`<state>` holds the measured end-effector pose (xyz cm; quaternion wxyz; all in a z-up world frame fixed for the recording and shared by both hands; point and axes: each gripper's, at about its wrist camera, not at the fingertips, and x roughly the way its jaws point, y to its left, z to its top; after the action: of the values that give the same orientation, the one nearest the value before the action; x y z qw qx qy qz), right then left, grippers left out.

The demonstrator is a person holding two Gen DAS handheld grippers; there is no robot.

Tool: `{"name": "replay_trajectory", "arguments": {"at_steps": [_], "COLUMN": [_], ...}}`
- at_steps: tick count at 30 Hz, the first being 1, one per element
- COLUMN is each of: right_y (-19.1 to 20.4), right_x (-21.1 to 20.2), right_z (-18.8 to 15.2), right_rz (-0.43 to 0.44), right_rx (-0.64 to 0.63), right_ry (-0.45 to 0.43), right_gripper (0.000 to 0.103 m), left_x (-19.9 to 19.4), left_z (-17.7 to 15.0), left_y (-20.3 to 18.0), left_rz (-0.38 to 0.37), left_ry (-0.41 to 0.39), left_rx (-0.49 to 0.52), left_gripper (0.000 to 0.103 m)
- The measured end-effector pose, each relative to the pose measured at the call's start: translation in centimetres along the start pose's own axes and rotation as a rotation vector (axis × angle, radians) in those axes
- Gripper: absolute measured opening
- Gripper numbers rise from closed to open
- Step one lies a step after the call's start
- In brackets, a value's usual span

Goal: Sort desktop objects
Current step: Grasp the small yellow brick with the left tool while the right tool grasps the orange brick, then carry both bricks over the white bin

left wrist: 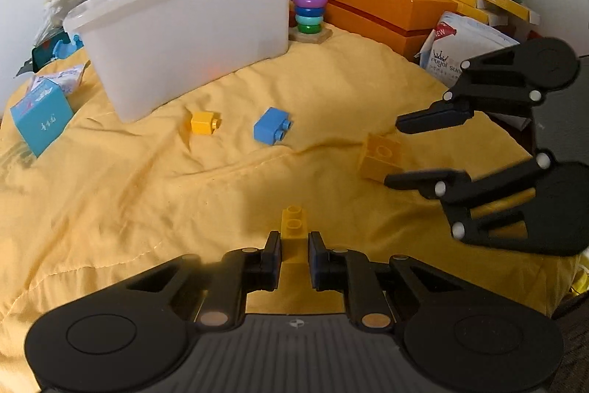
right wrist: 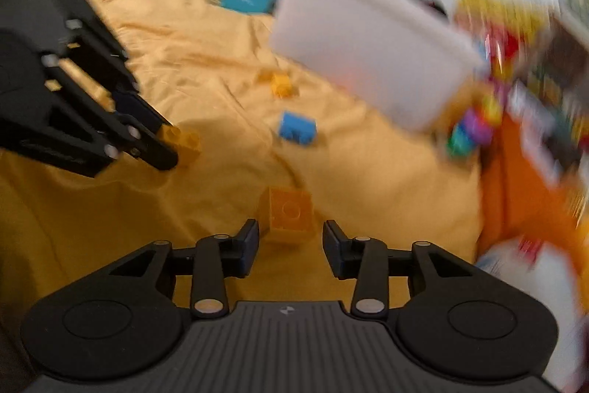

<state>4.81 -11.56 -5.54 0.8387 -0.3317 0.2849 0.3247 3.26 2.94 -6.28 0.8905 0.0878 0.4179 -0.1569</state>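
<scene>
A narrow yellow brick (left wrist: 293,227) is pinched between the fingers (left wrist: 274,255) of the left gripper (left wrist: 294,247), just over the yellow cloth (left wrist: 147,209). A larger yellow brick (right wrist: 289,212) is seen lying just ahead of the right gripper (right wrist: 291,238), whose fingers (right wrist: 250,238) are spread and apart from it. Both grippers are angled downward.

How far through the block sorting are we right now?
Early, it seems. Done: I can't see into the white bin, so nothing is confirmed. In hand: the left claw is shut on a small yellow block; the right claw is open just short of a larger yellow block. Left: a yellow block and a blue block lie loose on the yellow cloth.
</scene>
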Motion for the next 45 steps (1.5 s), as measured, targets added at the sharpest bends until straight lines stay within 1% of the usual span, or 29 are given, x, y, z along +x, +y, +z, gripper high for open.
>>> {"name": "replay_trajectory", "arguments": {"at_steps": [2,4,6,7,8,11,12,13,16,18,20,21,22,23,24,25,26,29,31,32,34,36,38,40,42,45], "right_y": [0.9,1.4,1.6,1.4,1.0,-0.6,-1.2,-2.1,-5.2,-6.4,-7.0,-7.3,-7.6,-7.8,-8.0,-8.0,-8.0,-8.1,-8.6,-9.3,-9.6,-9.5,-9.7,-9.4,-8.5,-6.9], "right_x": [-0.1,0.8,1.9,2.4,2.9,3.4,3.2,3.1,2.8,3.6,4.9,5.1,5.1,5.0,4.8,4.4,4.0,3.3,3.2,3.0,3.1,2.6,1.9,1.7,1.8,2.7], "right_z": [0.3,0.5,0.6,0.7,0.8,1.0,1.1,1.2,0.8,-0.1,-1.2,-1.6,-1.8,-1.8,-1.8,-1.5,-1.4,-0.9,-0.9,-1.3,-1.6,-1.6,-1.5,-1.3,-0.9,-0.6], "right_rz": [0.002,-0.005,-0.037,-0.062,-0.073,-0.046,-0.014,0.043,0.285,0.431,0.523,0.534,0.535,0.513,0.471,0.431,0.392,0.304,0.267,0.263,0.237,0.173,0.159,0.170,0.182,0.150], "right_rx": [-0.072,-0.102,-0.112,-0.104,-0.083,0.014,0.062,0.135,0.461,0.634,0.738,0.777,0.798,0.799,0.777,0.746,0.713,0.651,0.656,0.670,0.682,0.646,0.636,0.612,0.574,0.504], "right_ry": [-0.013,0.002,0.026,0.039,0.055,0.071,0.075,0.075,0.086,0.110,0.160,0.145,0.146,0.141,0.132,0.126,0.119,0.096,0.080,0.076,0.084,0.081,0.067,0.070,0.069,0.094], "right_gripper": [0.042,0.040,0.040,0.040,0.038,0.036,0.036,0.036,0.037,0.037,0.037,0.037,0.038,0.038,0.040,0.046,0.048,0.047,0.048,0.046,0.047,0.047,0.047,0.047,0.050,0.050], "left_x": [0.3,0.6,1.0,1.2,1.4,1.3,1.3,1.2,1.1,1.1,1.1,1.0,1.0,1.0,1.0,1.0,1.0,0.9,0.8,0.9,0.8,0.7,0.8,1.0,1.3,1.5], "left_z": [0.1,0.3,0.4,0.4,0.4,0.2,0.2,0.1,-0.1,-0.1,0.0,0.0,0.0,0.0,0.0,0.0,-0.1,-0.1,0.0,0.0,0.0,0.0,0.1,0.2,0.2,0.2], "left_y": [0.0,0.1,0.2,0.3,0.4,0.4,0.4,0.4,0.5,0.4,0.4,0.4,0.4,0.4,0.4,0.3,0.3,0.5,0.6,0.6,0.6,0.6,0.6,0.6,0.4,0.5], "left_rz": [0.020,0.028,0.039,0.041,0.041,0.036,0.033,0.032,0.032,0.035,0.035,0.035,0.036,0.036,0.037,0.038,0.040,0.038,0.040,0.041,0.040,0.039,0.037,0.033,0.032,0.025], "left_ry": [-0.010,-0.011,-0.008,-0.001,0.006,0.002,0.001,0.000,-0.002,-0.003,-0.003,-0.005,-0.007,-0.007,-0.008,-0.010,-0.011,-0.016,-0.019,-0.019,-0.022,-0.024,-0.029,-0.027,-0.021,-0.014], "left_rx": [0.003,-0.003,-0.001,-0.001,-0.003,-0.010,-0.011,-0.013,-0.018,-0.017,-0.016,-0.018,-0.020,-0.020,-0.019,-0.016,-0.015,-0.019,-0.020,-0.019,-0.019,-0.016,-0.014,-0.011,-0.006,-0.009], "left_gripper": [0.018,0.018,0.019,0.022,0.022,0.020,0.019,0.019,0.019,0.019,0.019,0.019,0.019,0.019,0.019,0.020,0.020,0.020,0.021,0.021,0.021,0.021,0.021,0.021,0.021,0.018]}}
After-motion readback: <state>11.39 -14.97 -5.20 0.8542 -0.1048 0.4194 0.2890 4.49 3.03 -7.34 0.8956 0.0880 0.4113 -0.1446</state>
